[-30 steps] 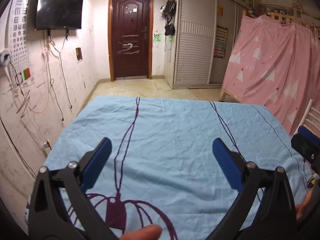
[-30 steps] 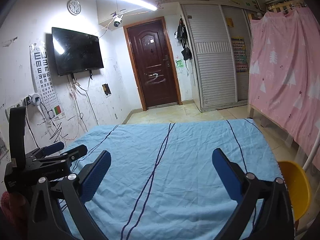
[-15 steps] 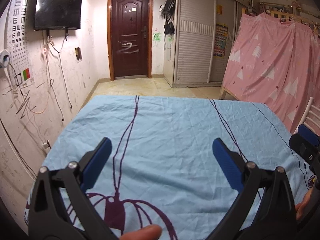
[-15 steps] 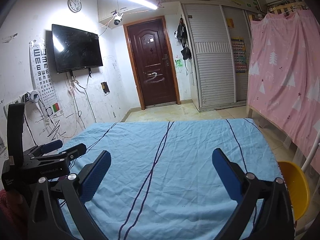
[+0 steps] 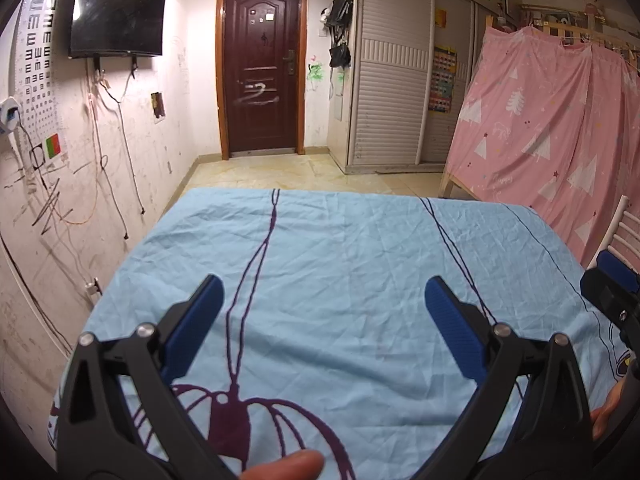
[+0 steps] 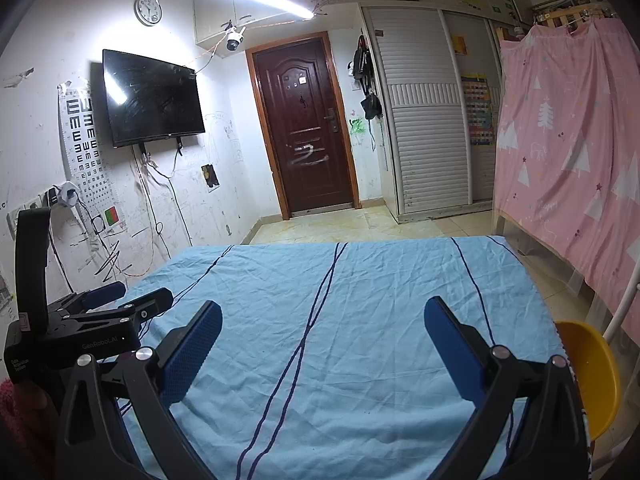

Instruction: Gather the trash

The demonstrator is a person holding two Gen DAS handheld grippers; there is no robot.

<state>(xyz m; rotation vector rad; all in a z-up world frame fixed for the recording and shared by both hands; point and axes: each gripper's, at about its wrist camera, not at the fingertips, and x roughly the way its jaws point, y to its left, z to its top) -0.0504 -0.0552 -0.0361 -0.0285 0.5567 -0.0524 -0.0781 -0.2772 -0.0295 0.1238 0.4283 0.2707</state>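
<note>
Your left gripper (image 5: 320,304) hovers above the table (image 5: 360,240), which is covered by a wrinkled light-blue cloth (image 5: 340,264) printed with dark purple lines. Its jaws stand wide open with nothing between the blue pads (image 5: 192,324). Your right gripper (image 6: 320,328) hovers over the same table further to the right, jaws likewise spread wide and empty. In the right wrist view, the left gripper appears at the left edge, side-on, just above the cloth near the table's left border. In the left wrist view, part of the right gripper shows at the right edge, with your fingers (image 5: 608,408) visible beneath it, and a fingertip (image 5: 288,466) shows at the bottom edge between the gripper arms. No trash item is visible on the cloth in either view; the covered surface in front of both grippers is bare fabric. A yellow chair seat (image 6: 588,376) sits just beside the table's right edge. Beyond the table's far end lies a tiled floor (image 5: 300,172) leading to a dark brown door (image 6: 304,132). A television (image 6: 152,98) is mounted on the left wall above hanging cables, with an eye chart (image 6: 86,156) beside it. A pink curtain (image 6: 568,152) hangs along the right side, next to a white slatted wardrobe (image 6: 428,120).
</note>
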